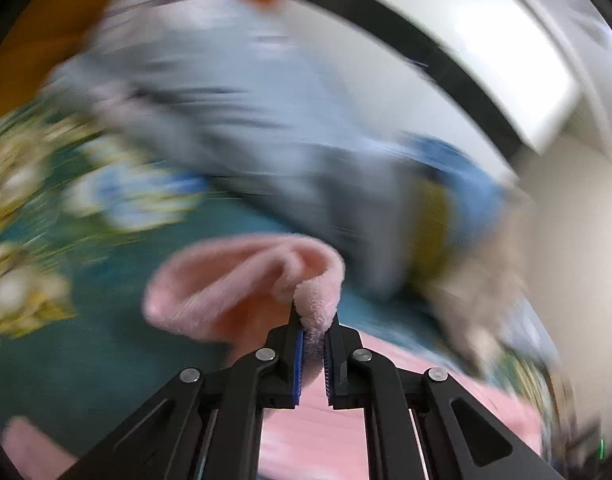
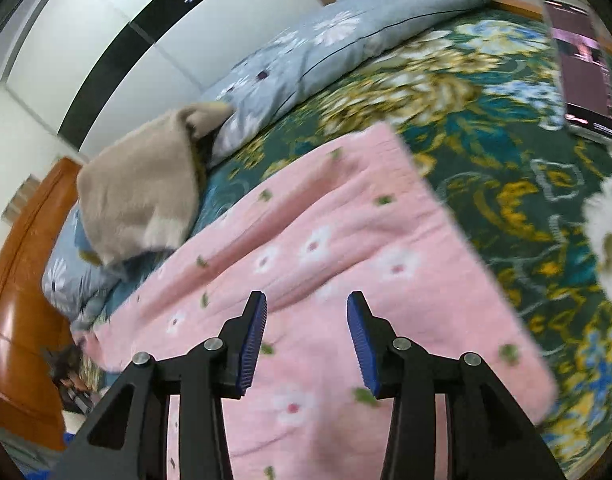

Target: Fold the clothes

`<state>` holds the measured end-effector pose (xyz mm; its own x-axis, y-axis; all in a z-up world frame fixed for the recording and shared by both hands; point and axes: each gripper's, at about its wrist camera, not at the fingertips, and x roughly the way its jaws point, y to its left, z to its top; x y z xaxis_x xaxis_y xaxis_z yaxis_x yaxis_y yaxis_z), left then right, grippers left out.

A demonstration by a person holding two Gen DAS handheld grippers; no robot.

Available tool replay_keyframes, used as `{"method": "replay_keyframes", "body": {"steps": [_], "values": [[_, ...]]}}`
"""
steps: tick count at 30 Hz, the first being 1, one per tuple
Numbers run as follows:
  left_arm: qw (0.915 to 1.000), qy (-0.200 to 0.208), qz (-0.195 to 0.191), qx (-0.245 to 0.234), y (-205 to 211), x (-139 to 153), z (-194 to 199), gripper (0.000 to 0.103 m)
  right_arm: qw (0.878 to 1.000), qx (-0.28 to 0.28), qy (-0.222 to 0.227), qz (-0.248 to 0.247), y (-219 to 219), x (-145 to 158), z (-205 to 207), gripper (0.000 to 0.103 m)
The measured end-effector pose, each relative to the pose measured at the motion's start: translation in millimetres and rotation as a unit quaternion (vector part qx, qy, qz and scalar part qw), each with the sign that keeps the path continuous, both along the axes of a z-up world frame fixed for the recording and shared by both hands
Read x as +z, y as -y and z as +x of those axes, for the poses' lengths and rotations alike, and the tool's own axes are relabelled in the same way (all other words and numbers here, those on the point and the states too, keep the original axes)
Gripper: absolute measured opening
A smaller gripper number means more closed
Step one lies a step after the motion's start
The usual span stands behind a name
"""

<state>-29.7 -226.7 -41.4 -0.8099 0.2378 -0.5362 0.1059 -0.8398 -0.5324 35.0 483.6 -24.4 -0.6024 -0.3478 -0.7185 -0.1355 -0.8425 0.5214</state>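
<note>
Mid-fold: left hand-held gripper (image 1: 314, 334) clamps pink garment (image 2: 345, 280) edge; right hand-held gripper (image 2: 307, 334) released, empty above it. Garment lies part-folded on bed (image 2: 505, 168); more folds left, I'd judge.

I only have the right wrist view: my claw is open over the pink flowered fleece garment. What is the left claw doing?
Observer: The left claw is shut on a folded edge of the pink flowered fleece garment.
Operator: Is that edge flat on the bed?
Observer: No, it curls up into a loop ahead of the fingers.
Operator: Is that view sharp?
Observer: No; the pale blue pillow and green floral bedspread are smeared by motion blur.
</note>
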Motion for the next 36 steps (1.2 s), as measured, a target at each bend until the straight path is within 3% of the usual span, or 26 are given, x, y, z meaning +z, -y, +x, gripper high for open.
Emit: {"method": "replay_keyframes", "body": {"steps": [3, 5, 7, 9, 10, 12, 18, 20, 27, 31, 34, 36], "values": [[0.9926, 0.002, -0.008, -0.121, -66, 1, -7, 0.011, 1.000, 0.025, 0.004, -0.013, 26, -11, -9, 0.043], [0.9803, 0.028, -0.040, -0.191, -112, -11, -14, 0.011, 0.999, 0.040, 0.013, -0.018, 44, -21, -14, 0.043], [0.9675, 0.062, -0.084, -0.230, -145, -28, -17, 0.017, 0.998, 0.054, 0.026, -0.014, 58, -30, -15, 0.043], [0.9621, 0.079, -0.089, -0.246, -154, -37, -15, 0.024, 0.997, 0.069, 0.038, -0.010, 72, -38, -16, 0.043], [0.9597, 0.086, -0.090, -0.252, -157, -40, -14, 0.034, 0.996, 0.073, 0.040, -0.005, 75, -40, -15, 0.043], [0.9615, 0.083, -0.081, -0.249, -151, -37, -7, 0.047, 0.996, 0.082, 0.043, 0.005, 81, -43, -11, 0.043], [0.9646, 0.053, -0.120, -0.229, -128, -22, 3, 0.059, 0.997, 0.066, 0.038, -0.023, 72, -50, -2, 0.043], [0.9596, 0.057, -0.129, -0.243, -134, -24, -1, 0.059, 0.997, 0.060, 0.039, -0.034, 71, -52, -2, 0.043], [0.9244, 0.081, -0.184, -0.324, -188, -50, -10, 0.059, 0.997, 0.055, 0.038, -0.042, 73, -52, 3, 0.043], [0.9162, 0.079, -0.236, -0.314, -199, -56, -9, 0.055, 0.997, 0.055, 0.038, -0.044, 76, -54, 5, 0.043], [0.9138, 0.087, -0.245, -0.312, -199, -60, -9, 0.024, 0.997, 0.052, 0.038, -0.051, 75, -55, 6, 0.043], [0.9147, 0.074, -0.245, -0.313, -197, -54, -1, 0.011, 0.996, 0.050, 0.038, -0.056, 75, -56, 5, 0.043]]}}
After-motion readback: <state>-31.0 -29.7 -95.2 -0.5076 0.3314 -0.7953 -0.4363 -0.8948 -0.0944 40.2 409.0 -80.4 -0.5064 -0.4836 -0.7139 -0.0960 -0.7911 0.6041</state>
